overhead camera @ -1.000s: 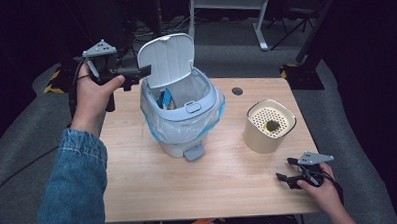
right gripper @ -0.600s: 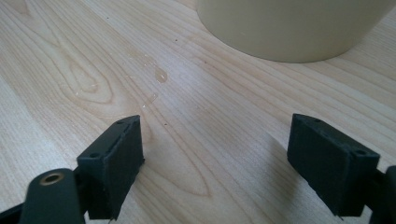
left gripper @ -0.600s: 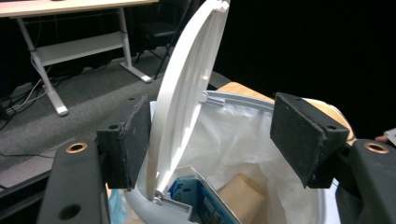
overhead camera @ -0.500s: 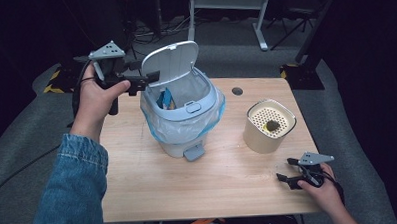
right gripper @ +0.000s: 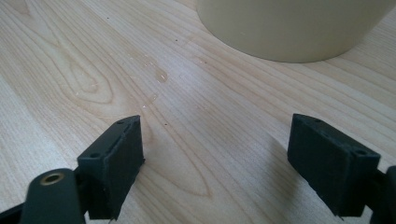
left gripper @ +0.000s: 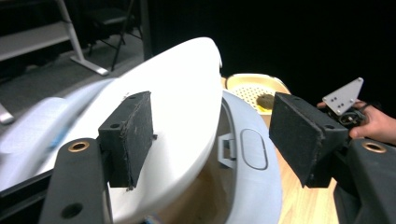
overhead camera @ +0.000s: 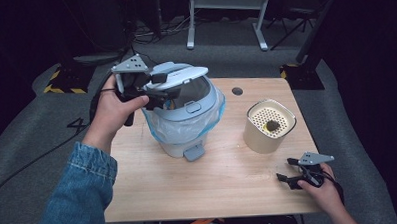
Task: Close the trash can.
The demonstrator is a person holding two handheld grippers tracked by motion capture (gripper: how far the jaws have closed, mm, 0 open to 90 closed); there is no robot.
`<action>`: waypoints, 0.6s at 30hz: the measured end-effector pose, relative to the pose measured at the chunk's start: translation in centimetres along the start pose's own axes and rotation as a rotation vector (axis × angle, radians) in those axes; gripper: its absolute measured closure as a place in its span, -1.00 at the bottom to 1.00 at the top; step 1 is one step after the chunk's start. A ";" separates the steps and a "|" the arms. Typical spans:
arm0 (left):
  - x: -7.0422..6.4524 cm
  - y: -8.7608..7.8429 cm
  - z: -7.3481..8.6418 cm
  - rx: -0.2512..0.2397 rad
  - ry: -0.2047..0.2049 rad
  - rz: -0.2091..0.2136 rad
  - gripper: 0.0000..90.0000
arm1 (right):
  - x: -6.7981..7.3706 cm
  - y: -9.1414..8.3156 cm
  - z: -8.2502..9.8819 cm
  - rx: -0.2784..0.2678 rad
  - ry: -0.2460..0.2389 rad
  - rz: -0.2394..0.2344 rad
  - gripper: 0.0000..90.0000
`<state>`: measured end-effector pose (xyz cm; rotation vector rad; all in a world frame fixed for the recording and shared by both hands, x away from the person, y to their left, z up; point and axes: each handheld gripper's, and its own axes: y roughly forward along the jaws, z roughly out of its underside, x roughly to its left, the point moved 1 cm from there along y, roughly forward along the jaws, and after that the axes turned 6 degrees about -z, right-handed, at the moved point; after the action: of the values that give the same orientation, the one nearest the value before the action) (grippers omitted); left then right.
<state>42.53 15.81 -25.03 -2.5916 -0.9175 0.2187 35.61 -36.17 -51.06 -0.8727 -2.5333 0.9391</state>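
Closing the hinged lid (overhead camera: 177, 75) of the pedal bin (overhead camera: 184, 120) is the work in hand, and the bin serves as the reference for all positions given. The bin stands at the middle of the worktop (overhead camera: 224, 181), lined with a blue-edged bag (overhead camera: 162, 128), its foot pedal (overhead camera: 194, 152) facing the person. The left gripper (overhead camera: 158, 88) sits at the bin's rear left rim; its fingers (left gripper: 128, 137) stand released, having just drawn in slightly, with the lid between them and one pad lying against the lid's surface rather than clamping it. The lid is tilted well down, yet a gap remains above the front latch (left gripper: 254, 149). Risk one: with no clamp on the lid, it can slide off the pad and drop, slamming onto the rim. Risk two: a sideways push from the left gripper can shove or tip the light bin, since nothing steadies its body. Risk three: the bag edge, bunched at the rim, may catch under the lid and keep it from seating. To the right of the bin, apart from it, stands a cream perforated-top container (overhead camera: 269, 127) holding a small dark item; a sliding bin could strike it. The right gripper (overhead camera: 289, 180) rests on the worktop, well to the front right of the bin, fingers (right gripper: 114, 165) spread and holding nothing, too distant to brace the bin.
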 end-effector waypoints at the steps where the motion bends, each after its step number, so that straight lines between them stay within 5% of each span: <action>1: -0.1 0.3 0.1 0.004 0.002 0.006 -0.29 | 0.0 0.0 0.0 0.000 0.000 -0.001 -0.59; 9: -0.5 2.7 0.7 0.055 -0.018 0.035 -0.24 | 0.0 0.0 0.0 0.000 0.001 -0.001 -0.59; 13: -0.7 3.5 1.0 0.109 0.003 0.015 -0.21 | 0.0 0.0 0.0 0.000 0.001 -0.001 -0.59; 18: -0.6 4.0 1.1 0.112 0.033 -0.054 -0.25 | 0.0 0.0 0.0 0.000 0.001 -0.001 -0.59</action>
<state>44.04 12.92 -27.66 -2.4582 -0.9345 0.2053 35.61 -36.18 -51.06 -0.8710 -2.5334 0.9377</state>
